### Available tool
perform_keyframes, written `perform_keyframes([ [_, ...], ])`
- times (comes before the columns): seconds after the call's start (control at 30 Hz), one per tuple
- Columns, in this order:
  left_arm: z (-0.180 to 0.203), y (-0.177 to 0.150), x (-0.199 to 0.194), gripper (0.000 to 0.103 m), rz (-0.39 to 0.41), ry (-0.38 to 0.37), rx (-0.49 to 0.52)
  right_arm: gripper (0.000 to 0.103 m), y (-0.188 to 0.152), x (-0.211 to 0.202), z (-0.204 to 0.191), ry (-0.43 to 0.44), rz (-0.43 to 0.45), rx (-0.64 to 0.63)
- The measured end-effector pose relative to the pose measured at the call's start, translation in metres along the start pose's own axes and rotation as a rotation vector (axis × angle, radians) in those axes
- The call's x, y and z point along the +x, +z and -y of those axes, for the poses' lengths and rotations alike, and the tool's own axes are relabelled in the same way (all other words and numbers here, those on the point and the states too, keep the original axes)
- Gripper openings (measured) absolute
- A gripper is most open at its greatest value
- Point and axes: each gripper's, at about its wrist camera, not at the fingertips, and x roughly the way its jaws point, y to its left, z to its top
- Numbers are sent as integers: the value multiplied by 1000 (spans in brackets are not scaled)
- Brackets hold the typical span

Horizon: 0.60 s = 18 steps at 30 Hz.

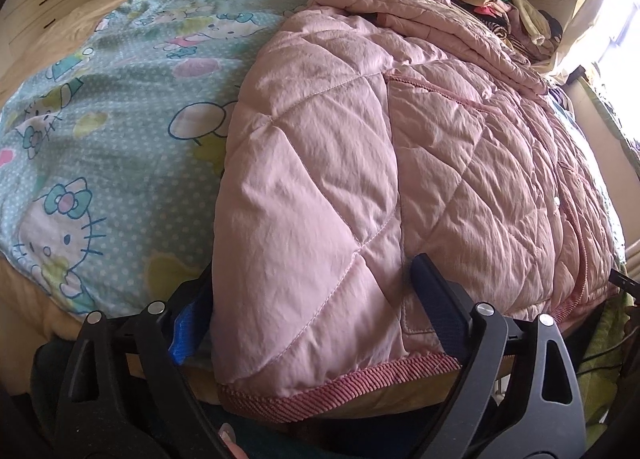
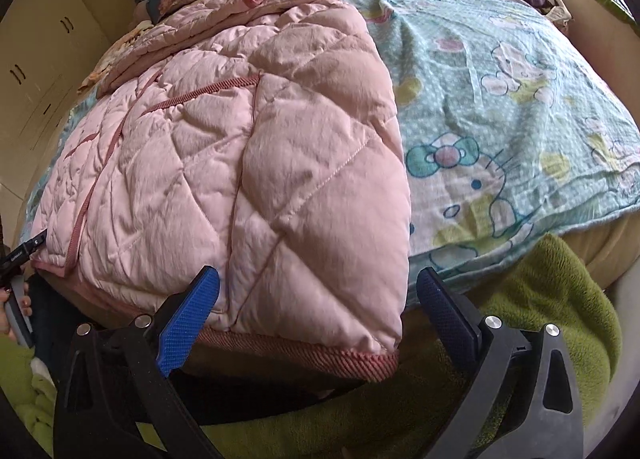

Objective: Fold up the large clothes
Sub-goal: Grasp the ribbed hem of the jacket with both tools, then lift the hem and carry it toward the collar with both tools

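A pink quilted jacket point(image 1: 360, 163) with a ribbed darker-pink hem lies flat on the bed, sleeves folded in; it also shows in the right wrist view point(image 2: 240, 179). My left gripper point(image 1: 308, 299) is open, its jaws straddling the jacket's near left hem corner, the left finger partly hidden under the fabric. My right gripper point(image 2: 316, 311) is open, its blue-padded fingers point(image 2: 188, 319) either side of the jacket's near right hem corner. The left gripper's tip point(image 2: 24, 251) shows at the jacket's far left edge in the right wrist view.
A light-blue Hello Kitty sheet point(image 1: 120, 131) covers the bed point(image 2: 500, 119). A pile of clothes point(image 1: 512, 11) sits at the far side. A green fleece blanket point(image 2: 540, 319) hangs off the near edge. Cupboards point(image 2: 36, 71) stand along the wall.
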Motion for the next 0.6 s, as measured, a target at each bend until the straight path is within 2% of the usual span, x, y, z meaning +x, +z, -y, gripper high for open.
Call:
perform_keyframes([
  [0.07,0,0,0,84,-4,2,0,97,-1,-1,0,11,1,0],
  [0.17,0,0,-1,83,-6,-3,2,81,-5,2,0,55,-20,-1],
  [0.23,1,-1,-2,76,-9,-15,9,76,-6,1,-2,64,-18,-11],
  [0.3,3,-1,-2,71,-15,-21,24,56,-7,-4,-3,87,-3,-3],
  [0.37,5,-1,-4,60,-18,-31,37,40,-8,-13,-5,95,28,-10],
  [0.43,10,-1,-9,37,-4,-34,60,28,-7,-24,-10,110,60,-29],
  [0.47,14,0,-12,30,10,-18,80,22,-5,-29,-13,116,77,-38],
  [0.53,22,1,-21,17,46,1,119,20,1,-40,-18,123,107,-57],
  [0.6,28,5,-30,13,77,7,155,18,7,-53,-23,137,152,-81],
])
